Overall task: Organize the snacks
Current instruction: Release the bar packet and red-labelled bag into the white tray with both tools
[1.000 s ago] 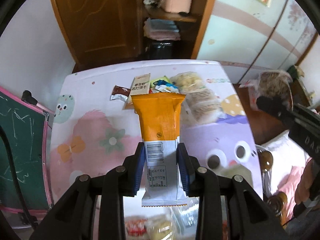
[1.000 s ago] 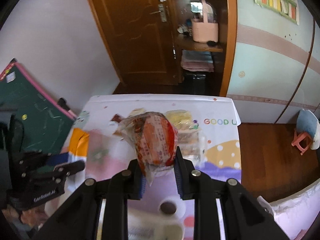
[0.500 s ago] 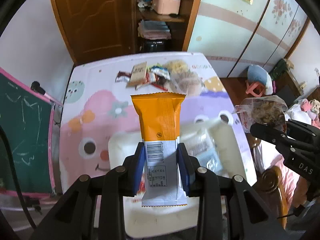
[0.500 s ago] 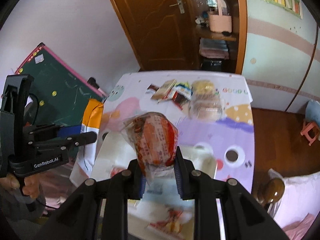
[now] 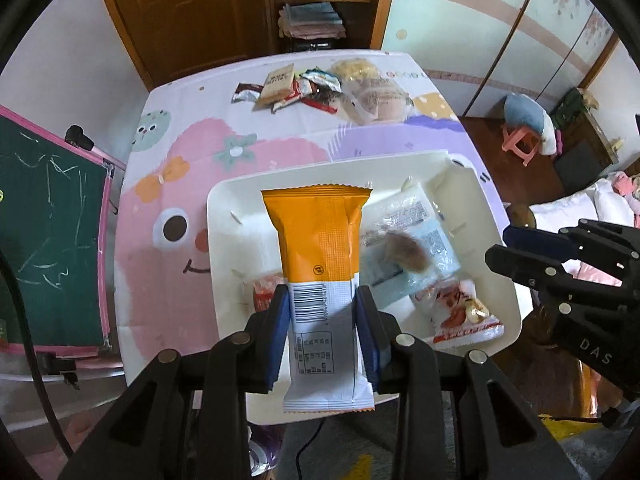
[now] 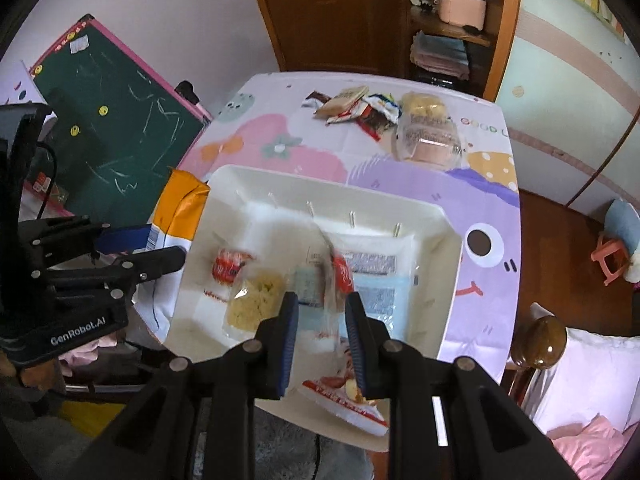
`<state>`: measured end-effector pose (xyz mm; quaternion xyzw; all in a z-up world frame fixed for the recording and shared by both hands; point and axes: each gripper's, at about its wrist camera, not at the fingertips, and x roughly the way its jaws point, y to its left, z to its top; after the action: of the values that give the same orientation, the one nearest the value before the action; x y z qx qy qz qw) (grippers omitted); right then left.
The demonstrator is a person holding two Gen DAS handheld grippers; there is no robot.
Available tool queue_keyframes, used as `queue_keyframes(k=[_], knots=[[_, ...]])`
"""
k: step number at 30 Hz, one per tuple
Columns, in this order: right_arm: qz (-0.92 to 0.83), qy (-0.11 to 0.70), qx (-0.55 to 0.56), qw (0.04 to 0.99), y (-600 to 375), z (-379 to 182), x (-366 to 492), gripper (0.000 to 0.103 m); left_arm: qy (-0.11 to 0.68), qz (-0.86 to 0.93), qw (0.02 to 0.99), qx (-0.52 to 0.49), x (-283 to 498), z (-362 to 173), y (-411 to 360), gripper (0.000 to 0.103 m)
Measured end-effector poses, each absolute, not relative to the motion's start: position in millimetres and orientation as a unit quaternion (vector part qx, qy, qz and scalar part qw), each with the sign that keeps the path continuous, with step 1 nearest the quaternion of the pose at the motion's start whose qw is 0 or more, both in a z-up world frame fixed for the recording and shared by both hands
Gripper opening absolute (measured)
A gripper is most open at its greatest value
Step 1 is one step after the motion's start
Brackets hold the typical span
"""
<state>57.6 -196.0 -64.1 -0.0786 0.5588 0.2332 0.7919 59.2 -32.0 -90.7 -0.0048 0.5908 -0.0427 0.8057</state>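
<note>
The white tray (image 5: 224, 216) is taken as the landmark. It is set on the cartoon tablecloth (image 5: 168, 184), with loose snacks (image 5: 304, 88) well beyond its far rim. Above the tray's left half, the orange-and-white packet (image 5: 320, 248) is held by the left gripper (image 5: 322, 332), jaws narrow on its white end, long axis pointing toward the far rim. Over the near middle, a clear red-printed bag (image 6: 340, 280) is pinched by the right gripper (image 6: 320, 336) (contents blurred). Release straight down appears sufficient for both.
</note>
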Motion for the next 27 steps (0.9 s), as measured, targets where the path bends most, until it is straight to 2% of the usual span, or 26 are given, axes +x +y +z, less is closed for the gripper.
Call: queue_keyframes(k=[2, 3, 4, 6, 13, 19, 27], knots=[[0.234, 0.562, -0.082, 0.789, -194.6, -64.2, 54.0, 0.025, 0.595, -0.040, 0.803, -0.004, 55.6, -94.9, -32.7, 0.035], [0.234, 0.563, -0.083, 0.789, -194.7, -64.0, 52.1, 0.030, 0.598, -0.039, 0.801, -0.003, 55.4, -96.8, -32.6, 0.046], [0.233, 0.562, -0.083, 0.789, -194.8, -63.4, 51.1, 0.040, 0.601, -0.037, 0.798, -0.001, 54.1, -98.5, -33.0, 0.069], [0.229, 0.560, -0.078, 0.793, -196.8, -61.6, 47.7, 0.053, 0.601, -0.035, 0.799, -0.002, 50.6, -99.5, -33.7, 0.090], [0.220, 0.559, -0.054, 0.798, -205.7, -57.3, 41.3, 0.069, 0.601, -0.032, 0.798, -0.001, 41.1, -99.1, -36.6, 0.090], [0.218, 0.557, -0.044, 0.800, -210.2, -52.2, 33.8, 0.074, 0.592, -0.030, 0.806, -0.001, 34.5, -89.9, -36.9, 0.090], [0.217, 0.549, -0.039, 0.806, -213.1, -44.2, 26.4, 0.075, 0.574, -0.028, 0.819, 0.010, 23.6, -74.2, -41.5, 0.090]])
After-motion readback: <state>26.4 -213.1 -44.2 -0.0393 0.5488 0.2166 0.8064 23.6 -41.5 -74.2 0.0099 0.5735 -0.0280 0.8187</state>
